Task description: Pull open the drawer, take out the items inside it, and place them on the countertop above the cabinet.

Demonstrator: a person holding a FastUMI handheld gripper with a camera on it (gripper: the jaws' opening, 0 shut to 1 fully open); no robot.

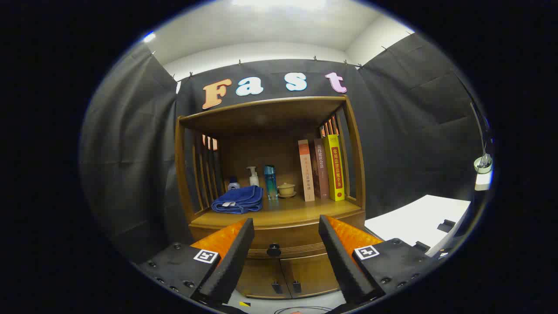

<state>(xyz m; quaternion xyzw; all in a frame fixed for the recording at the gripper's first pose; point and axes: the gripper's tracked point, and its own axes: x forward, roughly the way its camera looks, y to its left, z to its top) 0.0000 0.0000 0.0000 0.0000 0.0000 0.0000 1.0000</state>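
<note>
A wooden cabinet (270,131) stands ahead against the booth wall. Its drawer (283,245) is closed, with a dark round knob (273,250) seen between my fingers and some way beyond them. Above the drawer is the countertop (301,211), a shelf under a wooden roof. My gripper (285,226) is open with nothing between its fingers (237,257). It is held back from the cabinet front, touching nothing. What is inside the drawer is hidden.
On the countertop lie a folded blue towel (238,200), a pump bottle (253,176), a blue bottle (270,181), a small lidded cup (286,189) and three upright books (322,169). Two lower doors (287,279) sit under the drawer. A white table (418,220) stands to the right.
</note>
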